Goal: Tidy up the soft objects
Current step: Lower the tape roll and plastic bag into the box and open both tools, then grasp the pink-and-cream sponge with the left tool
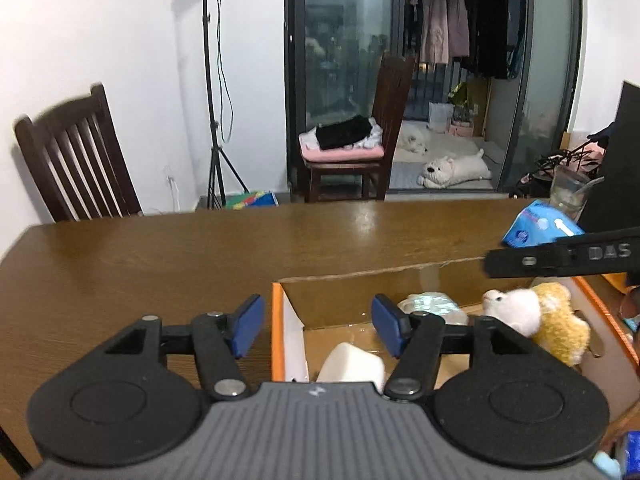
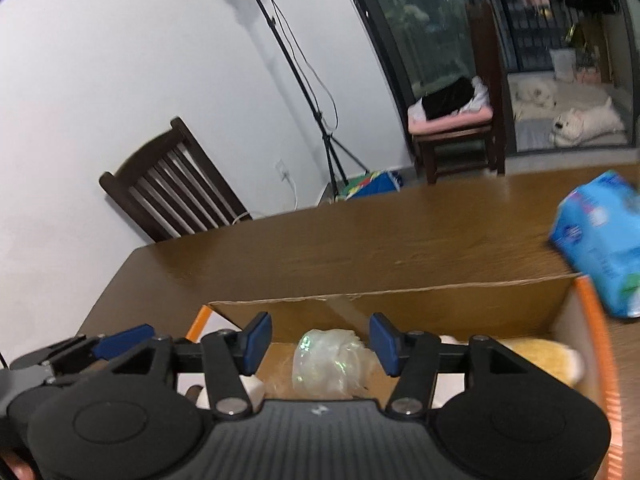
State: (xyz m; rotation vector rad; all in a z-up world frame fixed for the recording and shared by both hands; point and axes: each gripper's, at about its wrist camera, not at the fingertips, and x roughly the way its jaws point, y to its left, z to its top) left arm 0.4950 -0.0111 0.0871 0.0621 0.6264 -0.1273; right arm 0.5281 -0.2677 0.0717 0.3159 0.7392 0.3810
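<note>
An open cardboard box (image 1: 360,276) with an orange rim stands on the brown table. Inside lie a white soft block (image 1: 352,364), a shiny crumpled plastic bag (image 1: 432,304), a white plush (image 1: 516,308) and a yellow plush (image 1: 560,320). My left gripper (image 1: 318,326) hangs open over the box's left end, holding nothing. My right gripper (image 2: 320,340) is open above the bag (image 2: 328,360) in the box (image 2: 400,304), also holding nothing. A blue tissue pack (image 2: 600,236) lies on the table by the box's far right corner. The yellow plush (image 2: 540,356) shows at the right.
A dark wooden chair (image 1: 76,156) stands behind the table's far left edge, a tripod stand (image 1: 212,120) beside it. Another chair (image 1: 360,148) with folded clothes sits by the glass door. Clutter and a dark panel (image 1: 616,160) crowd the table's far right.
</note>
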